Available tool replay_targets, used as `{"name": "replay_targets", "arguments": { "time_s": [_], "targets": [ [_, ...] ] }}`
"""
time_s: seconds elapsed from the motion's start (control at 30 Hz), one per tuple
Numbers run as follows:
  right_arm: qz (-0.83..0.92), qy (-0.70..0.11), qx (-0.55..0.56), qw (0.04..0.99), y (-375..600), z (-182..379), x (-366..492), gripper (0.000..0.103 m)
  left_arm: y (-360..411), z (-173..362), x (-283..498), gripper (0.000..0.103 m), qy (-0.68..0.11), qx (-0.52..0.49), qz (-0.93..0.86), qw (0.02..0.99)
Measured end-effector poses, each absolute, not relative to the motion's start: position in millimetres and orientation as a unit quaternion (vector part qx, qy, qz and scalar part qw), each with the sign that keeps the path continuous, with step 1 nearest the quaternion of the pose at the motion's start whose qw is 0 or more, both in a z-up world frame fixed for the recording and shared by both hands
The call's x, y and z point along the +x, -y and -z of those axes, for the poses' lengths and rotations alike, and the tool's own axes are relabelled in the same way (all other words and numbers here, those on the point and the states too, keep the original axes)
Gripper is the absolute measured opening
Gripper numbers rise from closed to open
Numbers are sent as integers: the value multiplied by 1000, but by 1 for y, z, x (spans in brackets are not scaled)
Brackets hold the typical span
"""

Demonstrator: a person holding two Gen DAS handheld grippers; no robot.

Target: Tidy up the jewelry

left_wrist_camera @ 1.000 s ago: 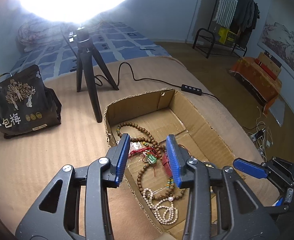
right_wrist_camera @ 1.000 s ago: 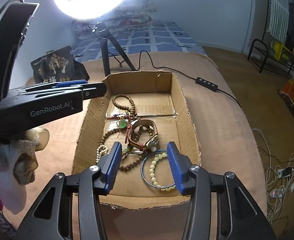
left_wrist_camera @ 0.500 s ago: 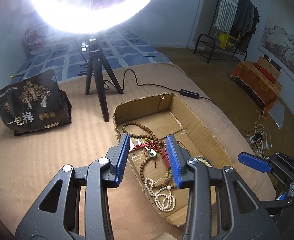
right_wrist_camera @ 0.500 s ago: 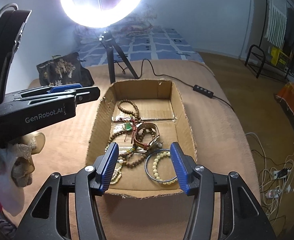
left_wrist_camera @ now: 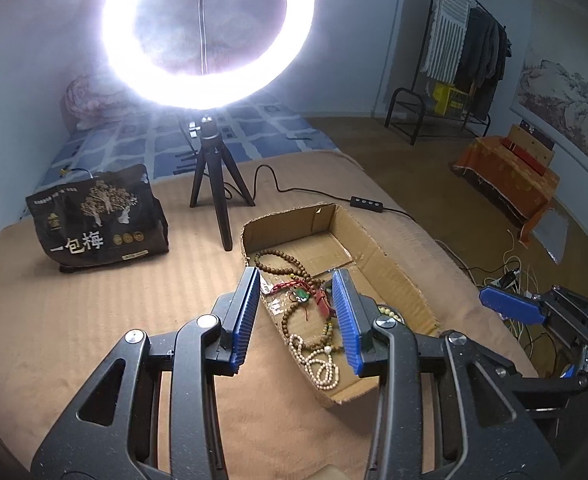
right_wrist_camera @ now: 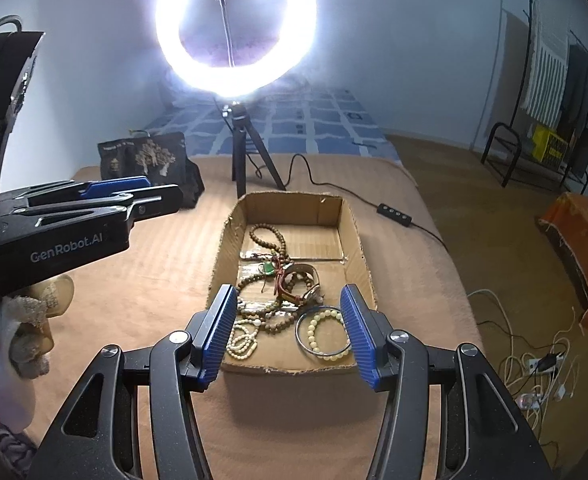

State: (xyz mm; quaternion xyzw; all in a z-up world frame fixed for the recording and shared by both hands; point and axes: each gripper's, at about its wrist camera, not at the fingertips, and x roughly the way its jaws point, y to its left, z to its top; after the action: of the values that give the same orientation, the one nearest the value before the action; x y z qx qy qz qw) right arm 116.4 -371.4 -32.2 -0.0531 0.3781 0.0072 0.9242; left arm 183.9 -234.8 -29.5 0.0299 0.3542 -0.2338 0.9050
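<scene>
Nearest the right wrist camera, the right gripper (right_wrist_camera: 289, 332) hangs with its blue-padded fingers (right_wrist_camera: 218, 330) spread wide apart and holding nothing, above the near end of a shallow cardboard box (right_wrist_camera: 358, 240). To its left the left gripper (right_wrist_camera: 131, 194) shows side-on, its black body printed "GenRobot.AI"; in its own view its fingers (left_wrist_camera: 246, 316) also stand apart and empty over the box's near left corner.

The jewelry lies loose on the box floor: a metal bangle (right_wrist_camera: 308, 342) ringing a pale bead bracelet (right_wrist_camera: 326, 334) at the near right, a cream bead strand (right_wrist_camera: 243, 338) at the near left, brown wooden beads (right_wrist_camera: 271, 236) running toward the far end, a leather strap watch (right_wrist_camera: 300, 282) and a green pendant (right_wrist_camera: 268, 268) on red cord in the middle. The strands overlap in a tangle.

The box sits on a tan bed cover (right_wrist_camera: 133, 292). Beyond it stands a black tripod (right_wrist_camera: 239, 152) carrying a glaring ring light (right_wrist_camera: 235, 24), whose cable with an inline switch (right_wrist_camera: 394, 213) trails right. Left of the tripod leans a dark bag (left_wrist_camera: 93, 220) printed "一包梅".
</scene>
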Motion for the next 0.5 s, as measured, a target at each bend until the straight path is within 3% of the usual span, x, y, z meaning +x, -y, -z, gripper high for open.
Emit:
{"name": "replay_targets", "arguments": {
  "time_s": [0.5],
  "targets": [
    [-1, -355, -58, 933, 354, 20, 77, 54, 196, 8, 120, 38, -325, 32, 231, 917]
  ]
}}
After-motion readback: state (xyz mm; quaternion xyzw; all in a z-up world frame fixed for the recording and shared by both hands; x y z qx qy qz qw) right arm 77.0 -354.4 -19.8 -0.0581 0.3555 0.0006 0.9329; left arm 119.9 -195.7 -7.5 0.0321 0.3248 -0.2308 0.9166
